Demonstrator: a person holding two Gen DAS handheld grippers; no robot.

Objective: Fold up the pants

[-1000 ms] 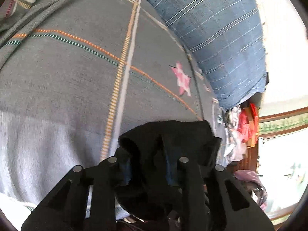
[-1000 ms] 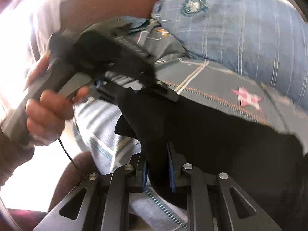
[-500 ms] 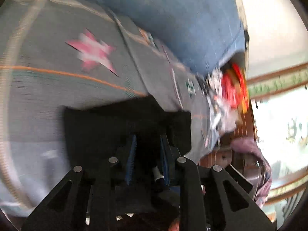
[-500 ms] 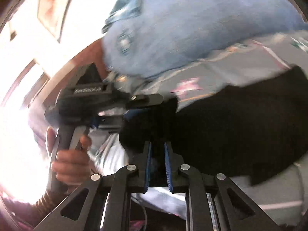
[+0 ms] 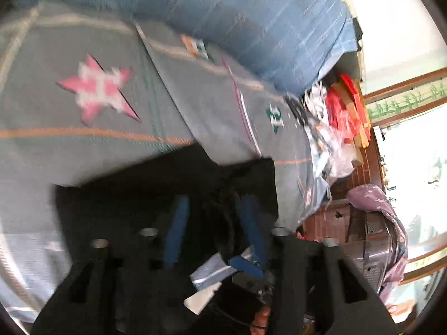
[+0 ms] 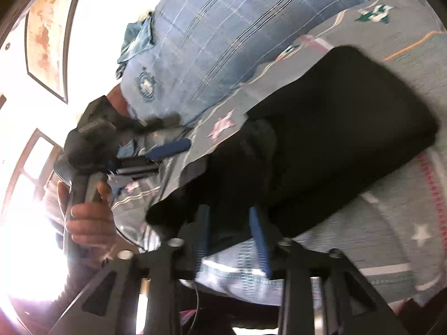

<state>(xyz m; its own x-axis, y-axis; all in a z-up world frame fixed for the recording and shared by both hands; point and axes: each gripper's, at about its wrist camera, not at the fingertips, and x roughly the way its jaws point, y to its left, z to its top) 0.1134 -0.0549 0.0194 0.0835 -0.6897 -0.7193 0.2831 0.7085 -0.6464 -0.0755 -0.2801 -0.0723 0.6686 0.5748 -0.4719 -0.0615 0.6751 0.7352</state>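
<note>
We see black pants point(image 6: 335, 139) lying limp and light on the bed point(image 5: 83, 145); both hand-held grippers point(image 5: 213, 206) point(image 6: 230, 217) are spread, so we'd pinch the hem corners.

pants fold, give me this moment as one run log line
pants: black, folded, flat on grey star bedspread | left gripper: open at fabric edge | right gripper: open at near edge | pillow: behind

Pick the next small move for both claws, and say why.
Probably back both claws straight off. The left claw and right claw are open, the pants lie folded on the bedspread, and cloth sits inside both, so lifting could snag the fold.
</note>
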